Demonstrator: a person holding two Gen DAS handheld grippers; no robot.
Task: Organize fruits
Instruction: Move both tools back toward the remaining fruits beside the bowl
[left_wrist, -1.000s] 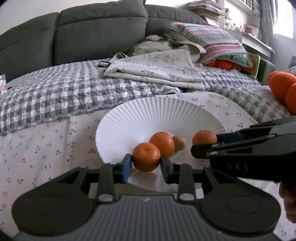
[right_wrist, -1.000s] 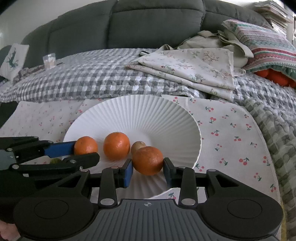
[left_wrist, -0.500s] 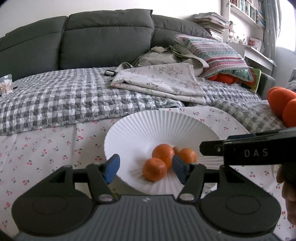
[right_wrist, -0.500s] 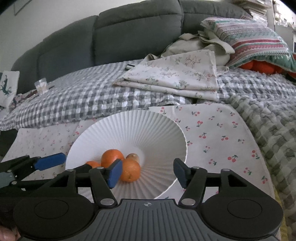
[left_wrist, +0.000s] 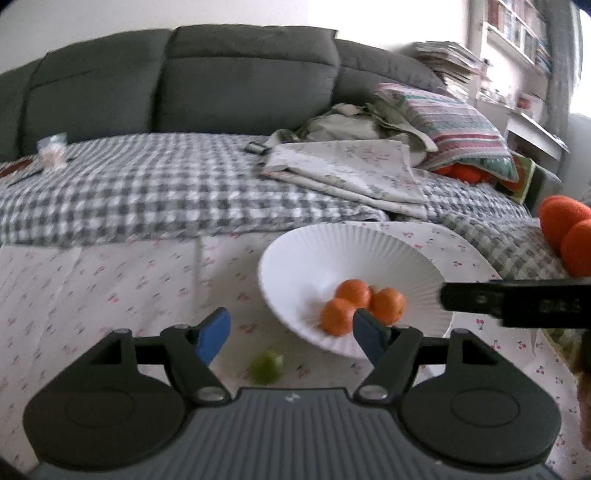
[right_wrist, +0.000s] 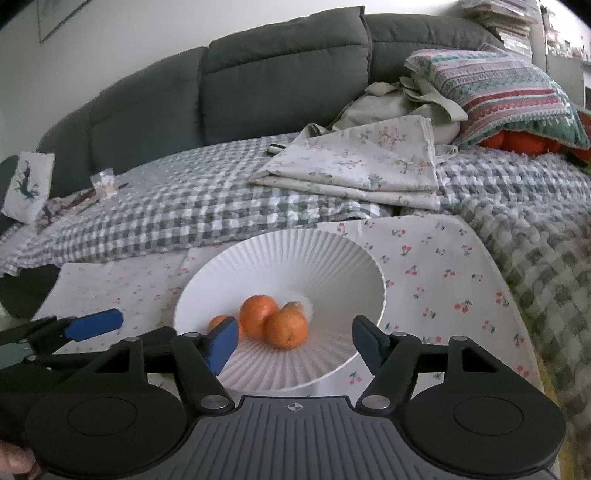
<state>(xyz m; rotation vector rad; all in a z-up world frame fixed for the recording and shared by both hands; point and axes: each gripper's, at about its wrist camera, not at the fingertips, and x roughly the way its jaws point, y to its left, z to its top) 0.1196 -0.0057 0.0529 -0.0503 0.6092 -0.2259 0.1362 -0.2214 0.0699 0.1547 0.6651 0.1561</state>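
Observation:
A white ribbed bowl (left_wrist: 354, 243) (right_wrist: 295, 254) sits on the cherry-print cloth. It holds three oranges (left_wrist: 387, 305) (right_wrist: 286, 328) and a small brownish fruit (right_wrist: 293, 305) behind them. A green fruit (left_wrist: 266, 366) lies on the cloth in front of the bowl's left side. My left gripper (left_wrist: 291, 334) is open and empty, above the green fruit and left of the bowl. My right gripper (right_wrist: 293, 341) is open and empty, held back from the bowl's front. Each gripper shows in the other's view: the left one (right_wrist: 94, 326), the right one (left_wrist: 517, 299).
A checked blanket (right_wrist: 184, 210), a folded floral cloth (right_wrist: 354, 166) and a striped pillow (right_wrist: 509, 92) lie behind the bowl against a dark grey sofa (right_wrist: 280, 74). An orange plush thing (left_wrist: 567, 229) sits at the right edge.
Both grippers let go of their oranges in the bowl, opened wide and pulled back. The left gripper has shifted left, bringing the green fruit into view.

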